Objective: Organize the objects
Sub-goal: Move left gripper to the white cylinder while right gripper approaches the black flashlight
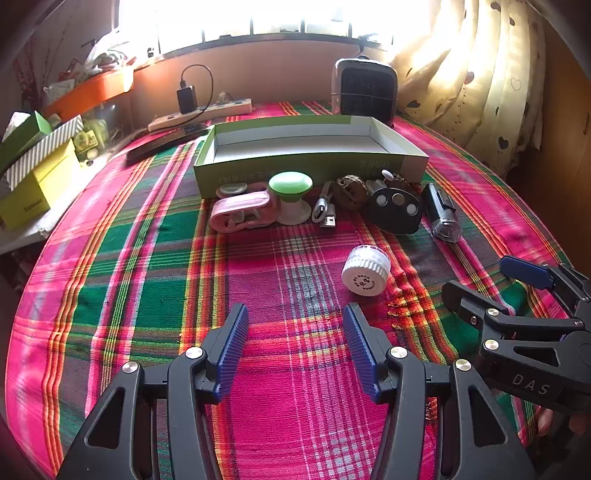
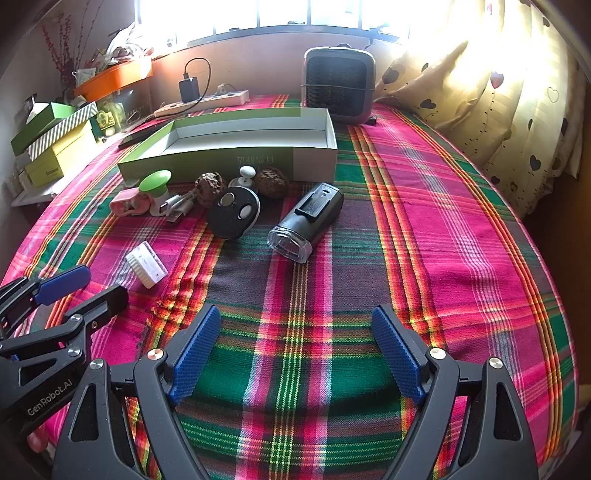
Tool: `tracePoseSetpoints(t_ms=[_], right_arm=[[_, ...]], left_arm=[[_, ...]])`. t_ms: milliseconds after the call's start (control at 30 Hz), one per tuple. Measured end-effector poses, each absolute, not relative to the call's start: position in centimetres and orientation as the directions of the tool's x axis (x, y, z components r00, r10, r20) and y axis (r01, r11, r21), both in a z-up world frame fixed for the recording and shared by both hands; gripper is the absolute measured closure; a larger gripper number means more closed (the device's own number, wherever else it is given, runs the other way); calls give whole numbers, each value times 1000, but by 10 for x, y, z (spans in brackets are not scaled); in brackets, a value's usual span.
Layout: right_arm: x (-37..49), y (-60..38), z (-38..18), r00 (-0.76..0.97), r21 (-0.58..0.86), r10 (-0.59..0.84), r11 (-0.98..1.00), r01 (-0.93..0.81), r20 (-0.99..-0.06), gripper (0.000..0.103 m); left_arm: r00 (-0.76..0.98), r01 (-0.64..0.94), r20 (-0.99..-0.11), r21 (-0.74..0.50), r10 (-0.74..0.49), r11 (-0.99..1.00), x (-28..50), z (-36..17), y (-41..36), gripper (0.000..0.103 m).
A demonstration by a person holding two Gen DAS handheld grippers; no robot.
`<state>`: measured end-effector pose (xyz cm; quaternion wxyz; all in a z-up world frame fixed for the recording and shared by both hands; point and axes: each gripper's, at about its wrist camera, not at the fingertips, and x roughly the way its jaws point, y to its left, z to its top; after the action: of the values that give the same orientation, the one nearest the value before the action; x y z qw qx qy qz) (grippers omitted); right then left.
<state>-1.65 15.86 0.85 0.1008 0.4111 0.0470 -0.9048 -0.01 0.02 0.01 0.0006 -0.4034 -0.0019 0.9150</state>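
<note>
Nothing is sorted yet: the green cardboard box [image 1: 310,162] sits empty, the white cap [image 1: 365,270] and the other trinkets lie on the plaid tablecloth [image 1: 147,258] before it, and both the left gripper [image 1: 295,347] and the right gripper [image 2: 295,350] gape wide, empty.

A bright barred window [image 2: 295,14] is seen along the top; cream heart-patterned curtains [image 2: 517,103] hang upper right, above a plaid pink-green tablecloth [image 2: 443,229].

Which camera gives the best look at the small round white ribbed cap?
The left wrist view: the small round white ribbed cap faces it, printed top visible. The right wrist view shows only its ribbed side, near the frame's left edge.
</note>
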Motion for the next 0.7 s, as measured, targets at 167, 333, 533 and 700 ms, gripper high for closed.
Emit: tracePoseSetpoints(t_ms=[167,333,533,700], right_arm=[[-17,159,9,-641,-2,-144,-975,221,-754,19],[-17,159,9,-641,-2,-144,-975,221,-754,19],[-16,158,10,-639,1,-151,-974,228,-754,19],[-16,159,9,-637,3,-153,-973,230,-755,19]], left_arm=[[-675,0,-738,-3,2,-1000,0,0,0,51],[-675,0,-738,-4,2,-1000,0,0,0,51],[-675,1,-738,-4,2,-1000,0,0,1,51],[-673,-4,-739,-4,5,-1000,0,0,1,51]])
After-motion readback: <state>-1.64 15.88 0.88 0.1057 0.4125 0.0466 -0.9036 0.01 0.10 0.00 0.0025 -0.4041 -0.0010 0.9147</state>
